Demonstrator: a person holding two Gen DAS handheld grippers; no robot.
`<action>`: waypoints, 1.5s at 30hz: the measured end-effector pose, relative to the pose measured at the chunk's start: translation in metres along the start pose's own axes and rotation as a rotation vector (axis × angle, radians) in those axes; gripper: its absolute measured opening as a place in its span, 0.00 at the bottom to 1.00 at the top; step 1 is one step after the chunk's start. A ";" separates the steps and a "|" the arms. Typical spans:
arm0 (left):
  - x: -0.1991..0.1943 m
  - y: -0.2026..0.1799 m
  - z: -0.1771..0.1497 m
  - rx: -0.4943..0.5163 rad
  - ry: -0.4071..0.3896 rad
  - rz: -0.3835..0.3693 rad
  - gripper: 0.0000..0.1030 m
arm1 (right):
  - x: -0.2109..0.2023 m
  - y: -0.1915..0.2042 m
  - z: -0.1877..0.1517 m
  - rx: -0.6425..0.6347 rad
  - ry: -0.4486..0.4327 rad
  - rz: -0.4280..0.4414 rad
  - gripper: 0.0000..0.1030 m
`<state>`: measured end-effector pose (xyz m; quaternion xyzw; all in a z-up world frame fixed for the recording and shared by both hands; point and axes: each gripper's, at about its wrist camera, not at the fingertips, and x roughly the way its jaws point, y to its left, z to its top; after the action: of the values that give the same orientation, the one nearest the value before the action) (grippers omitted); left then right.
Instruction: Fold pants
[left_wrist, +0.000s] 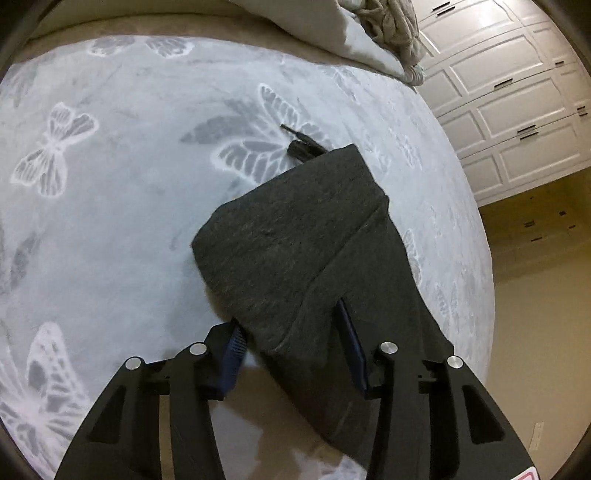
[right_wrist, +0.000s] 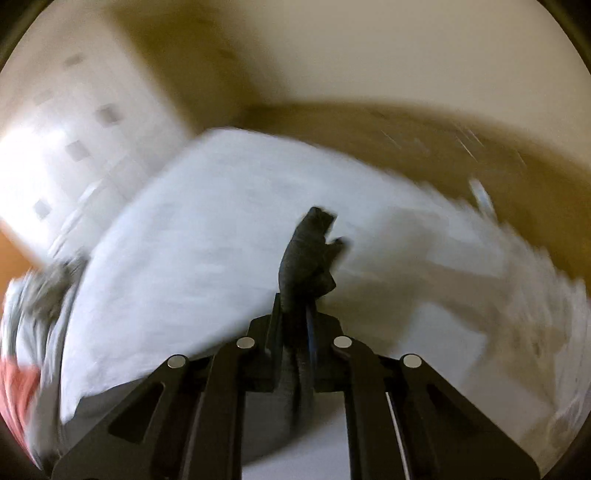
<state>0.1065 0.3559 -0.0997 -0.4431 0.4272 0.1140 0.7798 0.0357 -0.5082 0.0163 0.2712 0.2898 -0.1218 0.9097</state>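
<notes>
The dark grey pants (left_wrist: 295, 229) lie partly folded on a pale blue bedspread with butterfly prints (left_wrist: 110, 166); a black drawstring (left_wrist: 299, 140) pokes out at their far end. My left gripper (left_wrist: 291, 325) is open, its blue-padded fingers (left_wrist: 232, 343) on either side of the near fold of the pants. In the blurred right wrist view my right gripper (right_wrist: 299, 306) is shut on a bunched part of the pants (right_wrist: 306, 254), held above the bedspread (right_wrist: 203, 229).
A heap of grey bedding (left_wrist: 369, 33) lies at the bed's far side. White panelled wardrobes (left_wrist: 517, 110) stand to the right beyond the bed edge. A beige floor (left_wrist: 535, 295) shows to the right. Something red (right_wrist: 18, 391) sits at the left edge.
</notes>
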 end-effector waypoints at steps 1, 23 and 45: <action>-0.004 0.001 -0.003 -0.002 -0.002 0.010 0.42 | -0.005 0.034 0.000 -0.060 -0.002 0.082 0.09; 0.006 -0.009 -0.007 0.046 0.033 0.082 0.52 | 0.106 0.300 -0.222 -0.916 0.274 0.128 0.11; 0.010 -0.012 -0.008 0.055 0.064 0.051 0.67 | 0.069 0.133 -0.094 -0.320 0.401 0.053 0.83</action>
<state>0.1143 0.3402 -0.1019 -0.4138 0.4660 0.1081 0.7746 0.0980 -0.3497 -0.0329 0.1502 0.4729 0.0059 0.8682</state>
